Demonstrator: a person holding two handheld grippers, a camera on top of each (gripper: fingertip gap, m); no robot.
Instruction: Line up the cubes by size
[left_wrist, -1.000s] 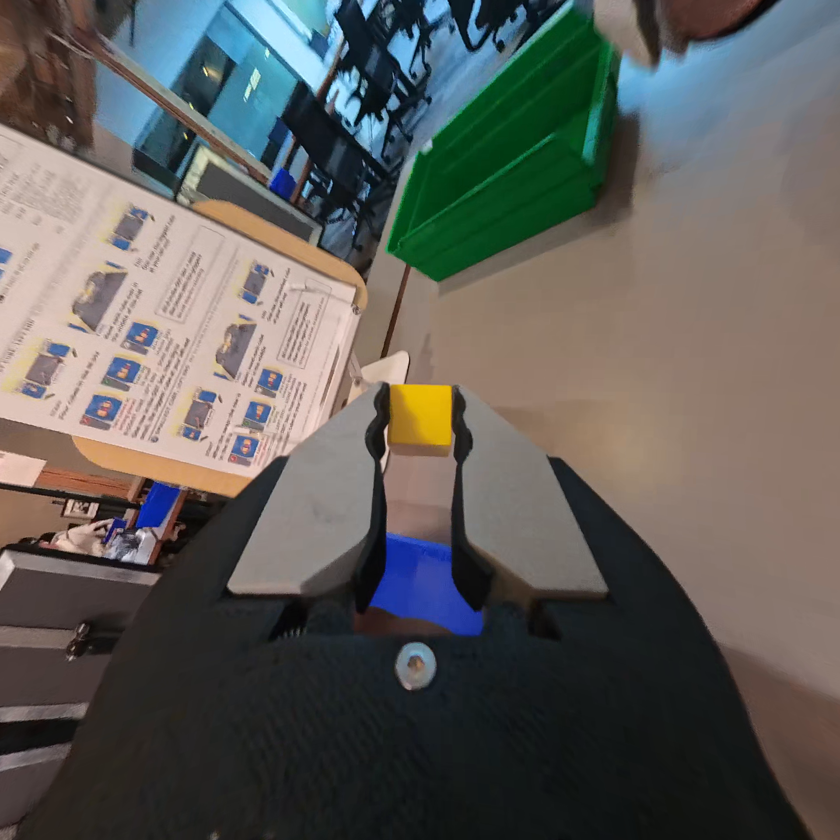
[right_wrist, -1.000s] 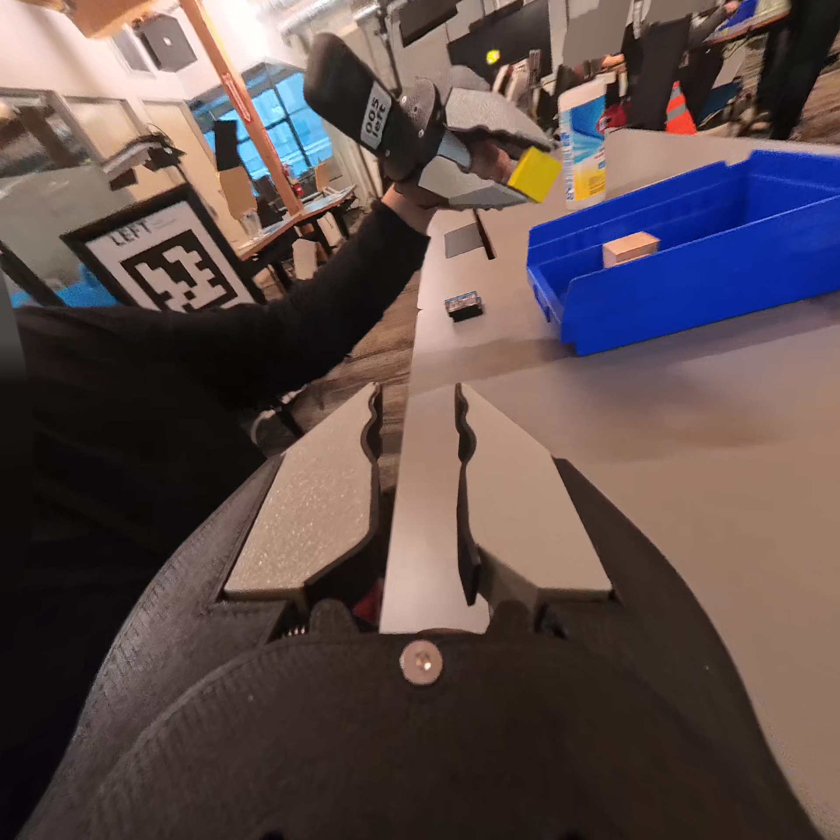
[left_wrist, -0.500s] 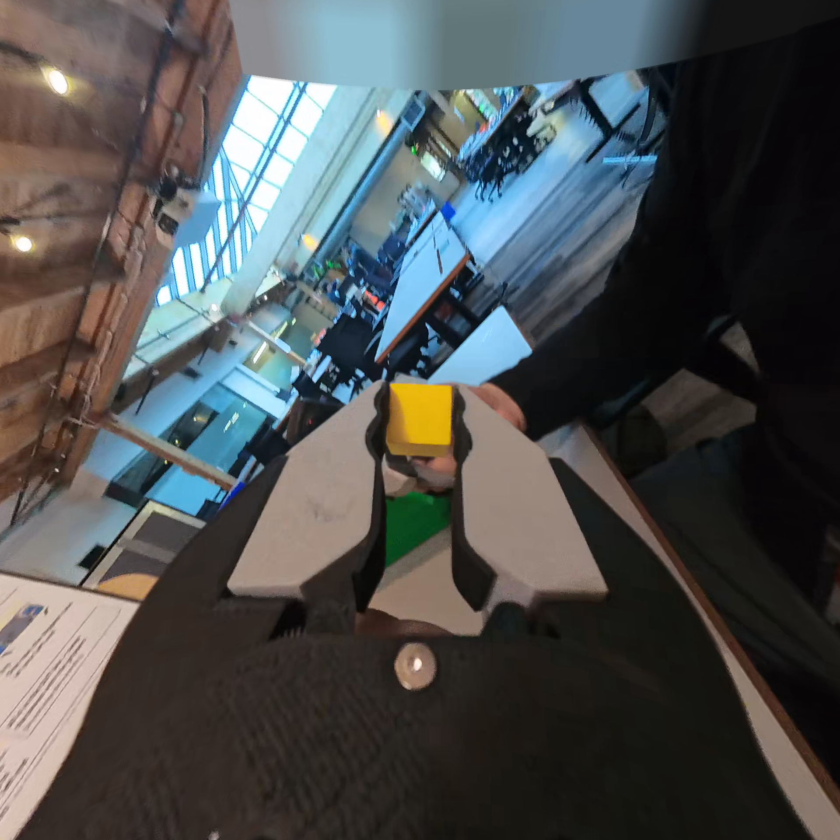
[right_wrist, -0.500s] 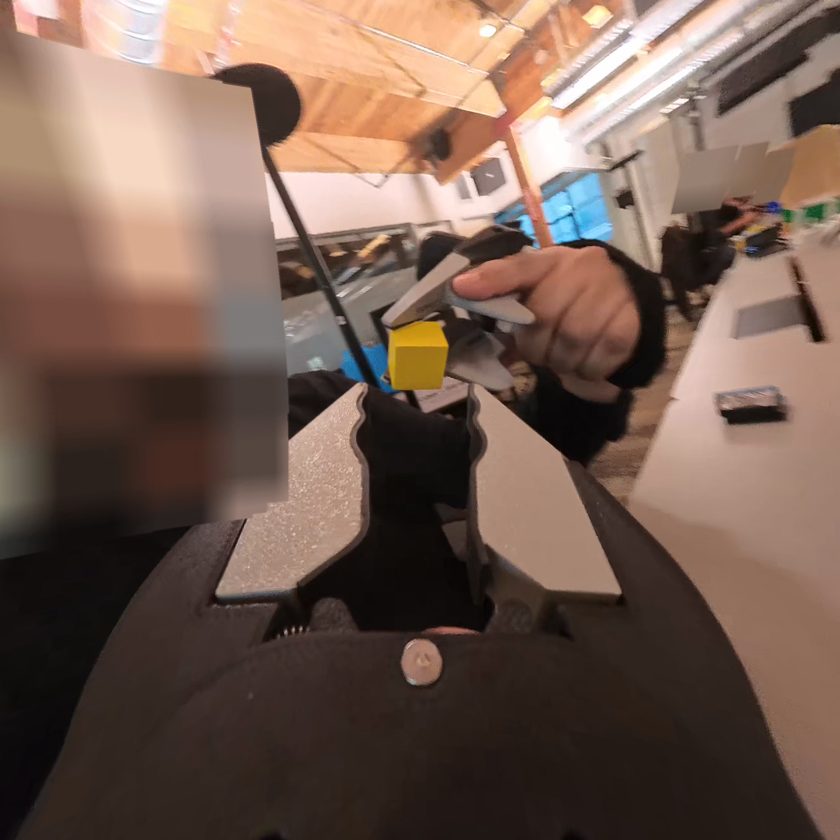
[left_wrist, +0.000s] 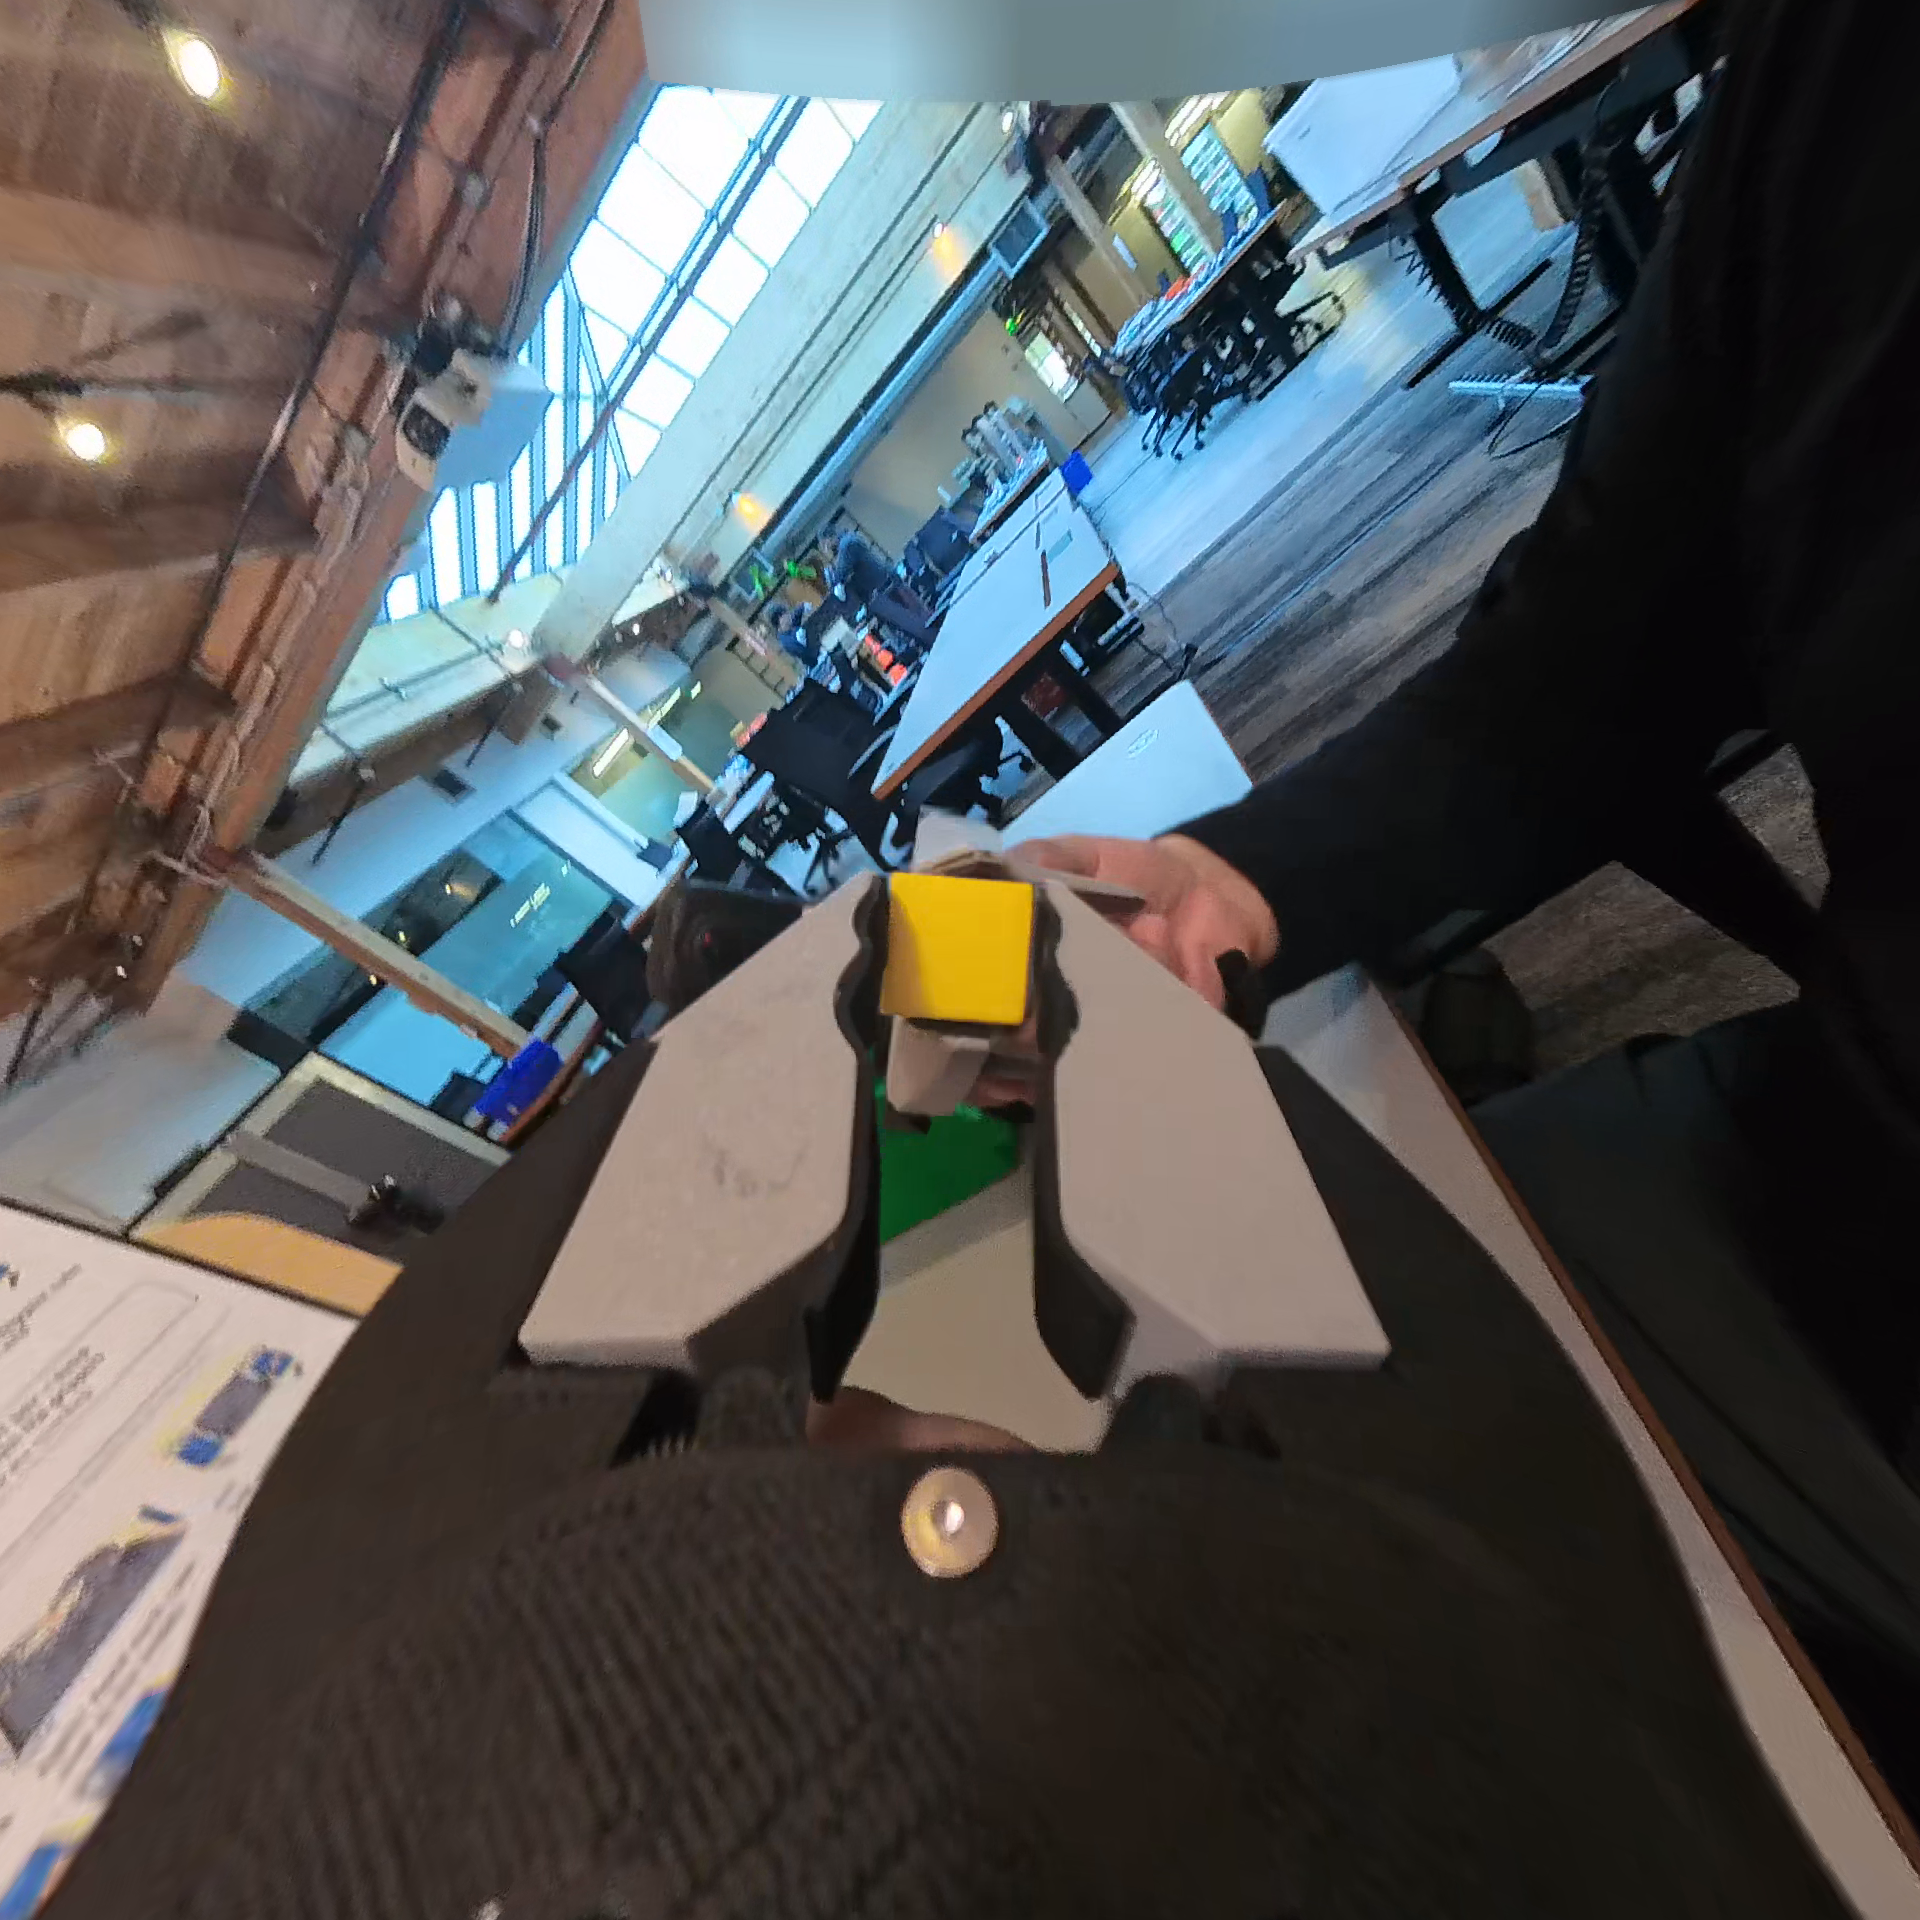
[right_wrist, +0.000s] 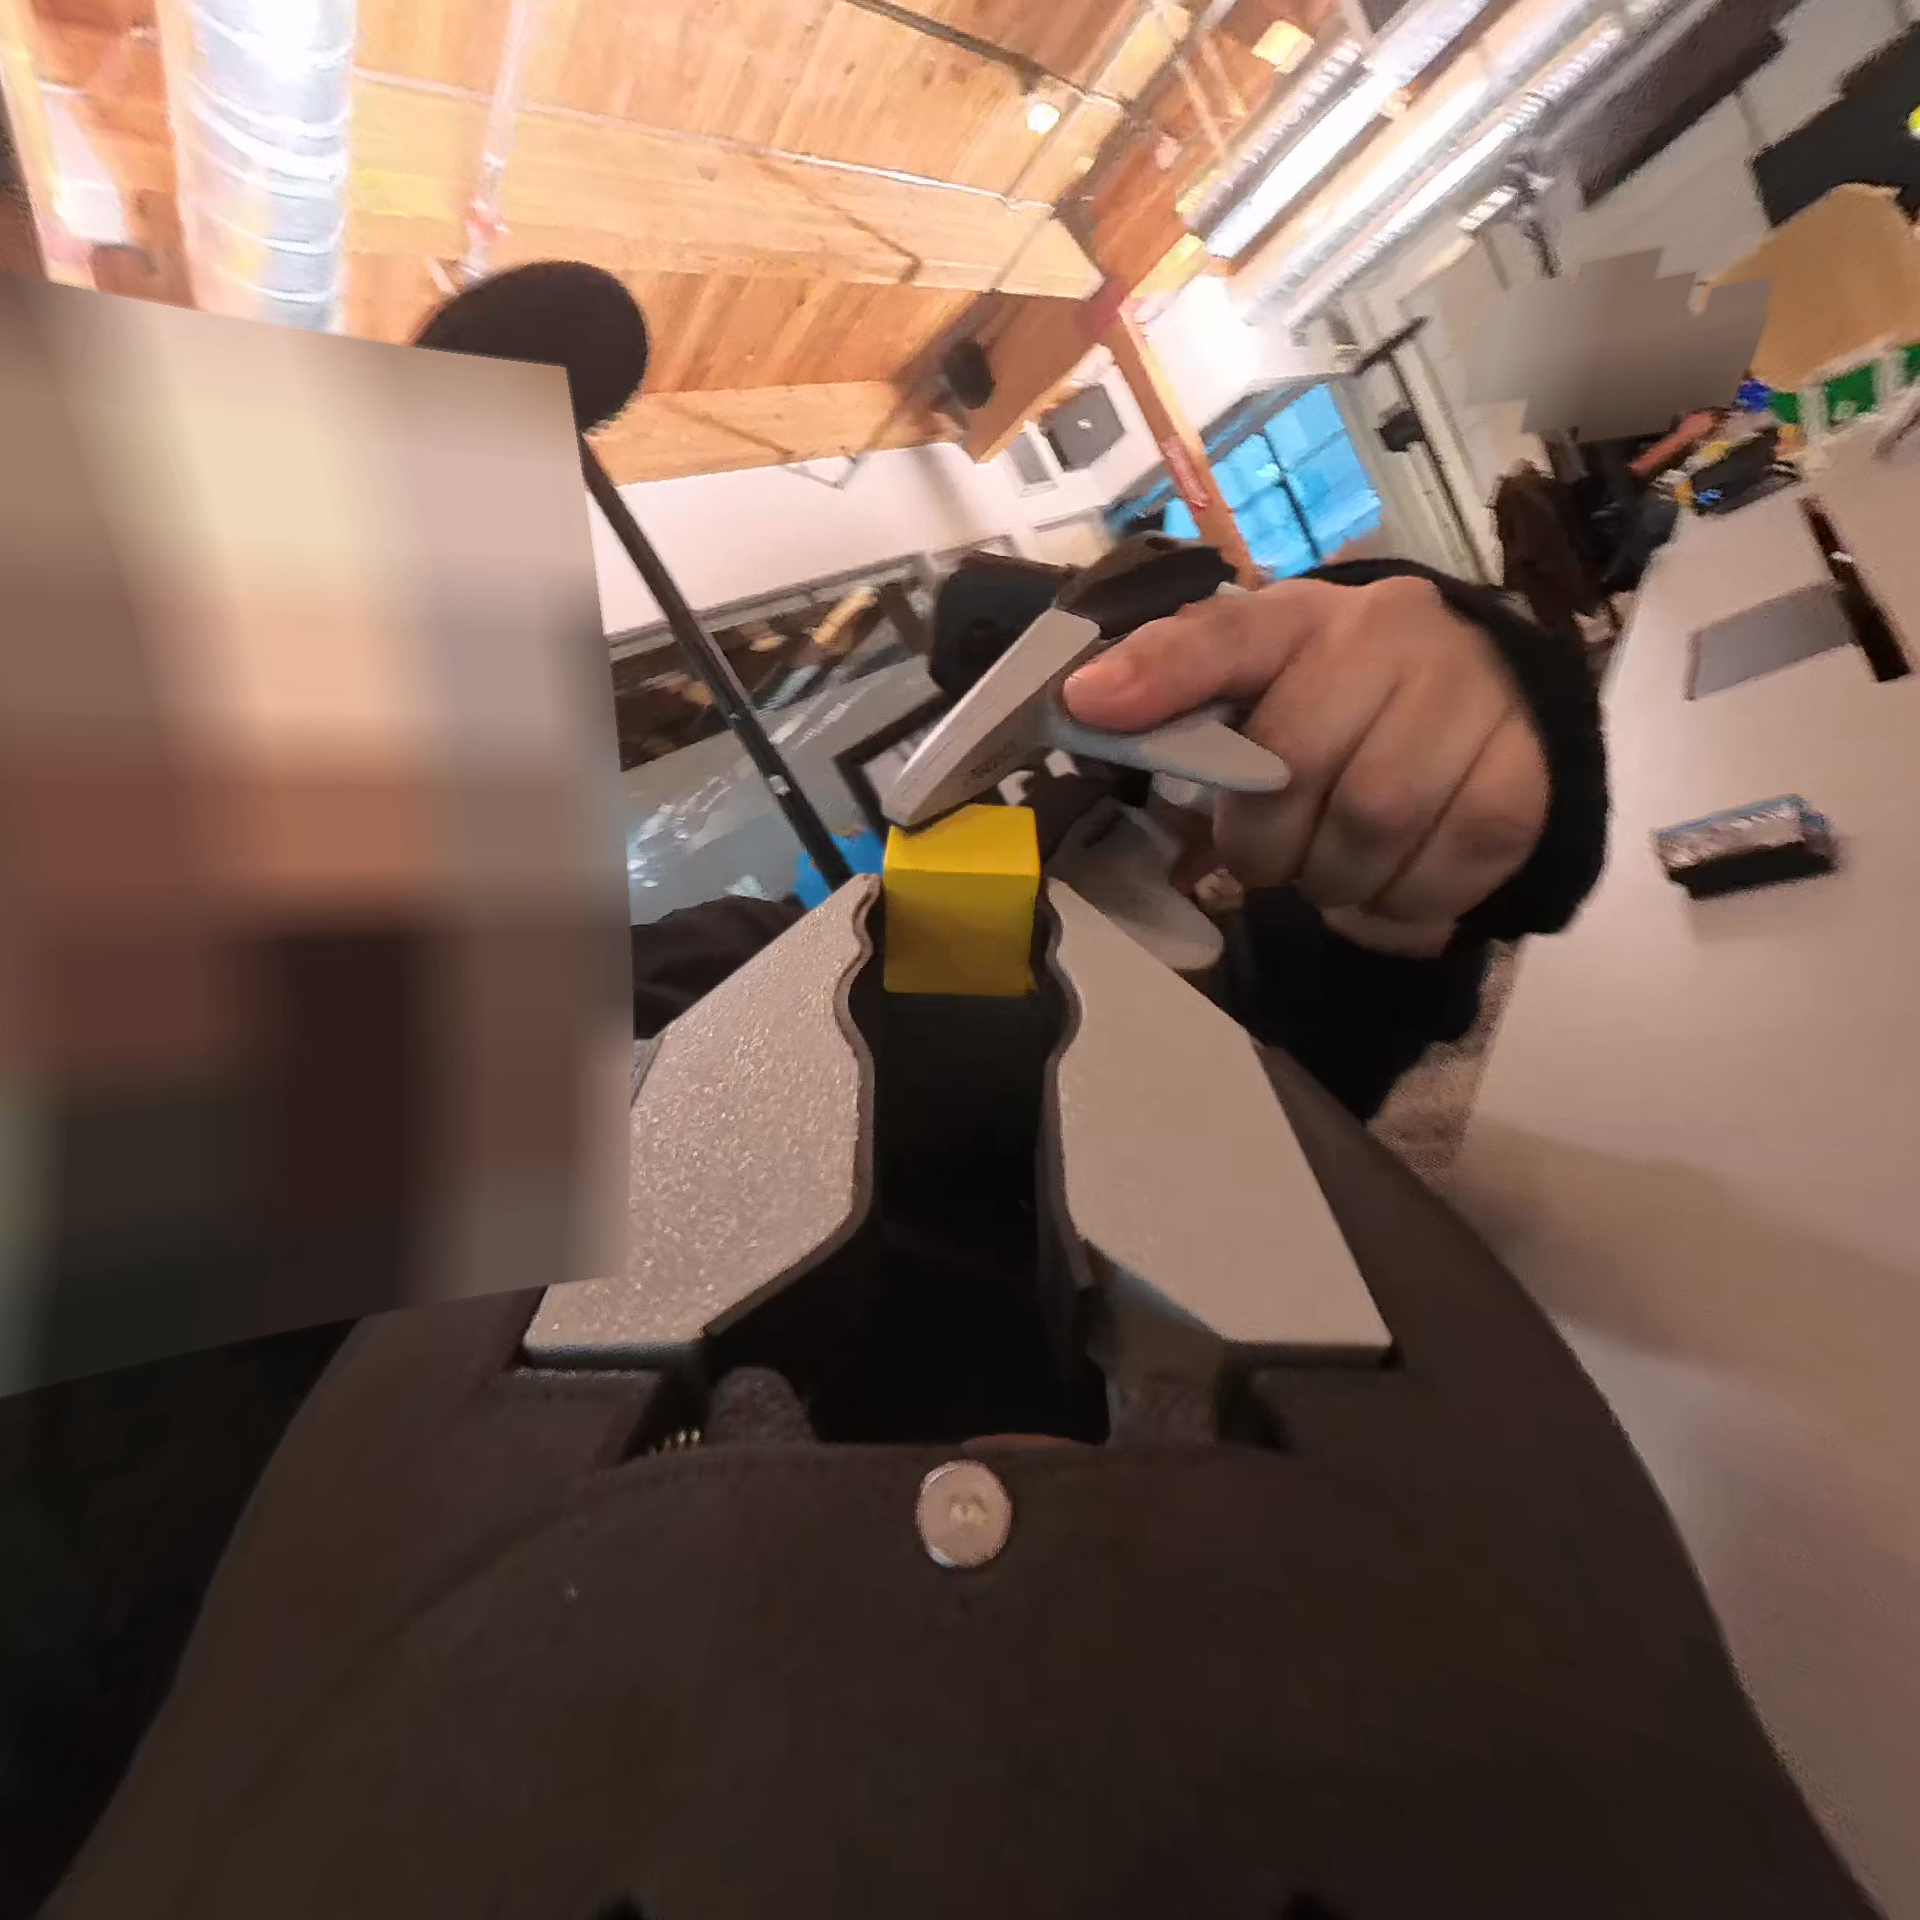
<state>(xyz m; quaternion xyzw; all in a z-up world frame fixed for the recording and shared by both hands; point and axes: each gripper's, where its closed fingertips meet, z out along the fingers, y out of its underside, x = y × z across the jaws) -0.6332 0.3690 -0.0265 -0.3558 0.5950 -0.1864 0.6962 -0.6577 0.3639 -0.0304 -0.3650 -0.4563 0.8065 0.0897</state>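
the left gripper (left_wrist: 956, 961) is clamped on the yellow cube (left_wrist: 956, 948), pinching it between its grey fingertips, up in the air above the grey table (left_wrist: 1340, 1049). the right gripper (right_wrist: 958, 951) meets it from the opposite side; its two fingers sit against the sides of the same yellow cube (right_wrist: 960, 914), so both claws grip it at once. a finger of the left gripper (right_wrist: 987, 740) rests on the cube's top. the person's left hand (right_wrist: 1340, 748), in a black sleeve, holds that tool. a small dark box (right_wrist: 1745, 854) lies on the table well to the right.
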